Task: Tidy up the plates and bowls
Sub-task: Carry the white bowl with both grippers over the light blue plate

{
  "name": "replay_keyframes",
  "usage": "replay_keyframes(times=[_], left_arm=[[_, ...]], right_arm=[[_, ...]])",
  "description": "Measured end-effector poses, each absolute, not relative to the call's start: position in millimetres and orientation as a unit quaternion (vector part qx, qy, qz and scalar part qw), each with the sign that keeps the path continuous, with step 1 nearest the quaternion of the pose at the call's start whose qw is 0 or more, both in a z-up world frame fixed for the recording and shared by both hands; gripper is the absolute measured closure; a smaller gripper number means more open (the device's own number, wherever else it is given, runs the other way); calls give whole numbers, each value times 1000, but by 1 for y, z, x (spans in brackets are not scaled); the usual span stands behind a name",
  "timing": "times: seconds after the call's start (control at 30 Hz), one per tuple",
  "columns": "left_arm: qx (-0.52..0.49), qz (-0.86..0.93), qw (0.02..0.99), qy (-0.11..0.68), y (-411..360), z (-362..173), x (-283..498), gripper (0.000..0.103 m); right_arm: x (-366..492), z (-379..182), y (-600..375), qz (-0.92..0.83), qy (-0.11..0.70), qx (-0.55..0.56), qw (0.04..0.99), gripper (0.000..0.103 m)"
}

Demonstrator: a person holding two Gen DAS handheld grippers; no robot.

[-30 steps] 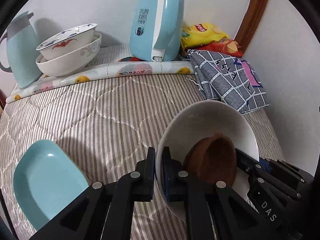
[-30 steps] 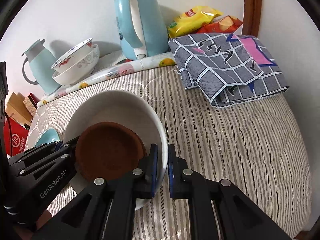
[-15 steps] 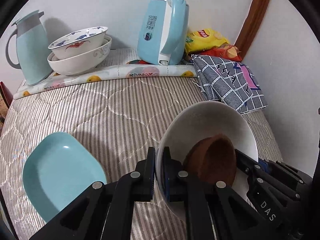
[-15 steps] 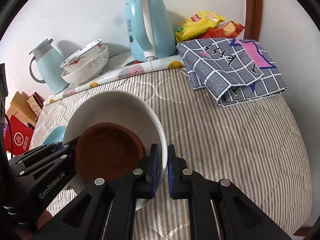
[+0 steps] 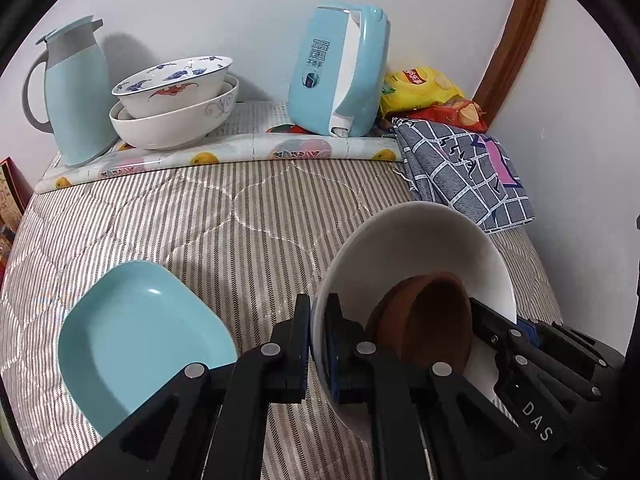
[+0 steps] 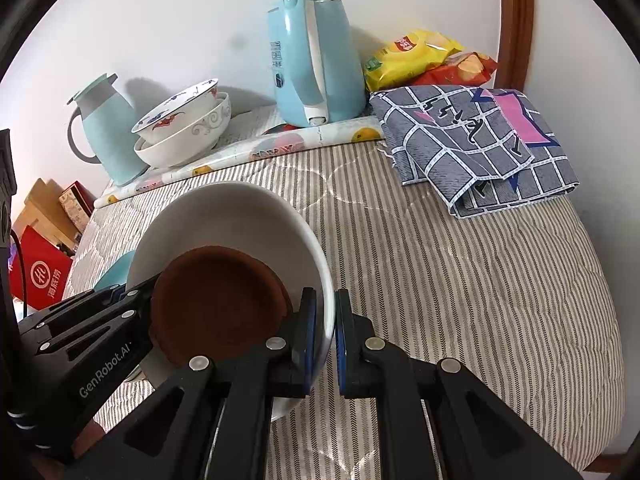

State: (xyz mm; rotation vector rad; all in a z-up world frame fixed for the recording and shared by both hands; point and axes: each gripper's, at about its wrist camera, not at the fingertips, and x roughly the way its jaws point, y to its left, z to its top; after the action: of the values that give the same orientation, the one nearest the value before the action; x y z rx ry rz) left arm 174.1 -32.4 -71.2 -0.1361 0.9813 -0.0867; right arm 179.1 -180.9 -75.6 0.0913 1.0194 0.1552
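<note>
Both grippers hold one white bowl [image 5: 420, 248] above the striped bed, with a brown wooden dish [image 5: 424, 328] lying inside it. My left gripper [image 5: 318, 344] is shut on the bowl's left rim. My right gripper [image 6: 325, 340] is shut on the opposite rim of the white bowl [image 6: 224, 216], where the brown dish [image 6: 218, 300] also shows. A light blue square plate [image 5: 140, 340] lies on the bed to the left. Two stacked bowls [image 5: 176, 104], one with blue and red painting, stand at the back left.
At the back stand a light blue thermos jug [image 5: 76, 92] and a light blue kettle [image 5: 340, 68] on a fruit-print mat [image 5: 240, 148]. Snack bags [image 5: 420, 88] and a folded grey checked cloth [image 5: 468, 168] lie at the back right. Boxes [image 6: 40, 248] sit beyond the bed's left edge.
Both grippers, still holding the white bowl with the brown dish, have moved back and up from the wall; the blue plate and the stacked bowls show more fully.
</note>
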Motion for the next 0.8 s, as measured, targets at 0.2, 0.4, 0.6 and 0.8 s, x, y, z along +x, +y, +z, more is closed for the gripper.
replay_keyframes(times=[0.2, 0.4, 0.6, 0.8], left_arm=[[-68, -39, 880, 469, -25, -71, 173, 95], [-71, -35, 881, 466, -17, -69, 172, 95], [-75, -30, 882, 464, -8, -67, 170, 95], [-75, -19, 882, 466, 3, -65, 168, 95]], right_arm=[[180, -75, -174, 78, 487, 41, 869, 94], [181, -73, -166, 82, 484, 37, 870, 94], [181, -71, -157, 88, 483, 33, 871, 94], [180, -72, -146, 97, 483, 33, 870, 94]])
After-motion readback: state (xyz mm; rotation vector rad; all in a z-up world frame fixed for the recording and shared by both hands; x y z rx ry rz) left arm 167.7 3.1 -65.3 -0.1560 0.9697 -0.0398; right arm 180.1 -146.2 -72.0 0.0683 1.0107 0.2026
